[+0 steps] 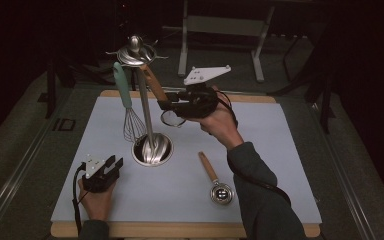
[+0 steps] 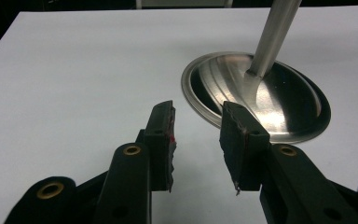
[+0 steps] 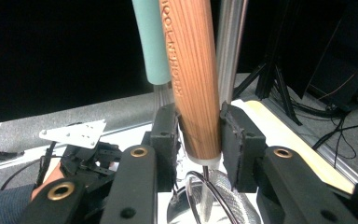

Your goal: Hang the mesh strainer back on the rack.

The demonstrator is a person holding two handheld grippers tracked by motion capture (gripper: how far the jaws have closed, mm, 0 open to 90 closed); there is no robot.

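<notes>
Jaws hide the strainer (image 3: 214, 196) mesh's near half.

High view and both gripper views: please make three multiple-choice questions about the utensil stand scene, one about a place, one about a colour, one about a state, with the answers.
1. Where does the wooden-handled utensil with the round metal head lie?
A. on the white mat, right of the stand's base
B. in the stand's top ring
C. off the table

2. What colour is the handle of the wire whisk hanging on the tall steel utensil stand?
A. red
B. pale green
C. black

3. What is the state of the right hand-held gripper?
A. open and empty
B. shut on the wooden handle of the mesh strainer
C. resting on the mat

Answers:
1 A, it lies flat on the mat near the person's right sleeve.
2 B, the handle is pale green in two views.
3 B, both jaws press the handle.
</notes>
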